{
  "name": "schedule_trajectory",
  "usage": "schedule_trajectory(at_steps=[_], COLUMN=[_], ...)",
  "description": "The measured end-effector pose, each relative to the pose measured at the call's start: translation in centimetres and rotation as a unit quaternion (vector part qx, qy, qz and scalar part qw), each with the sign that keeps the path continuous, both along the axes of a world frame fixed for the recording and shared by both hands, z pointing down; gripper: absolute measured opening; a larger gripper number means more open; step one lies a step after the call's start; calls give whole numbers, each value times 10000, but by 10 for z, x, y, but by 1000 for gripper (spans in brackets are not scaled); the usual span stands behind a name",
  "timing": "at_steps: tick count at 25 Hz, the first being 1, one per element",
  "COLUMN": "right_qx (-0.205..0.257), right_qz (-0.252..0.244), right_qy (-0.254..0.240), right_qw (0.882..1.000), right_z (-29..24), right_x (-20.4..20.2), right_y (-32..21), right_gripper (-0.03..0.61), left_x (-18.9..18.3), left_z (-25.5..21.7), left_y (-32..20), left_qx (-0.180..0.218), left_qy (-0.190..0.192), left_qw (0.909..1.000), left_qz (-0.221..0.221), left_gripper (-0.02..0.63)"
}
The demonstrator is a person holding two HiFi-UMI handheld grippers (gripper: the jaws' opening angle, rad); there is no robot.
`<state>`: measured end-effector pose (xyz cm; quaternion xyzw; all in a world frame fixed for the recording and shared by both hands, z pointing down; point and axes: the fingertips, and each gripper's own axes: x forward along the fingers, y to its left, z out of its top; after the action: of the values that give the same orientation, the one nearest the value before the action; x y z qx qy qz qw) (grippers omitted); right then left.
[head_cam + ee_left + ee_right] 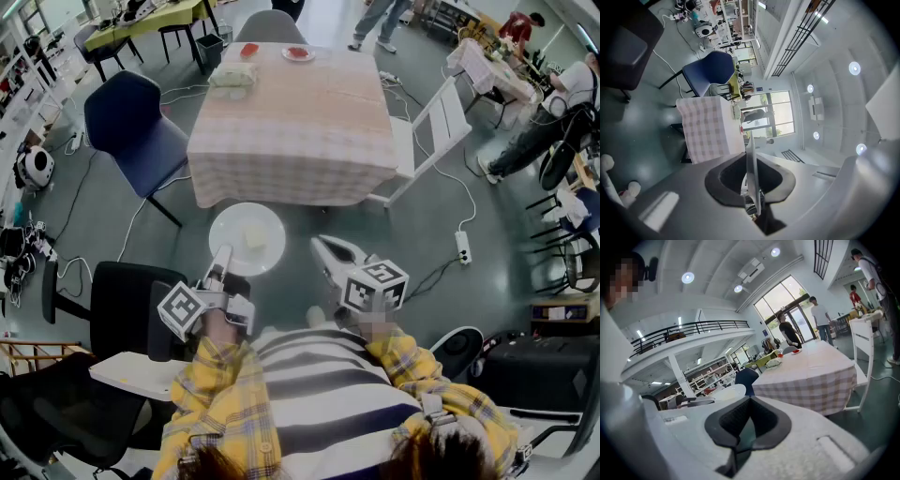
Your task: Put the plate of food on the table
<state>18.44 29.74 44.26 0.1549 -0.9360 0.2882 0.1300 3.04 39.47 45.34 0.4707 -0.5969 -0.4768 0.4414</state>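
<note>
A white plate (247,239) with a pale piece of food (255,236) hangs level above the grey floor, just short of the table's near edge. My left gripper (223,253) is shut on the plate's near rim. In the left gripper view the plate (751,150) shows edge-on, pinched between the black pads of the left gripper (753,187). The table (295,122) carries a checked cloth. My right gripper (321,247) hovers beside the plate, shut and empty. The right gripper view shows the right gripper (747,423) with pads together, and the plate (725,392) to its left.
A blue chair (131,127) stands left of the table and a white folding chair (436,127) right of it. A black chair (122,305) is by my left side. Two red-filled dishes (298,53) and a white bundle (232,75) sit at the table's far end. A power strip (462,247) lies on the floor.
</note>
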Motion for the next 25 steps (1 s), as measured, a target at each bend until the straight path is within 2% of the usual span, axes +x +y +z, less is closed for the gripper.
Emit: schedule_trajectory(at_steps=[4, 12, 20, 25], right_qx=[517, 834, 594, 470], right_qz=[3, -37, -23, -81], right_qy=[9, -19, 24, 143], right_qw=[9987, 9965, 9982, 9988], right_z=[-14, -27, -7, 5], right_x=[-11, -24, -13, -8], right_y=[-34, -53, -54, -60], right_gripper=[-3, -3, -2, -2], left_x=[-1, -4, 3, 5], left_z=[-16, -32, -25, 0], left_y=[-30, -44, -57, -62], left_qx=[277, 387, 411, 52], left_qy=[17, -86, 14, 99], left_qw=[9996, 9992, 9991, 9999], left_qz=[47, 3, -69, -116], left_gripper=[18, 18, 18, 18])
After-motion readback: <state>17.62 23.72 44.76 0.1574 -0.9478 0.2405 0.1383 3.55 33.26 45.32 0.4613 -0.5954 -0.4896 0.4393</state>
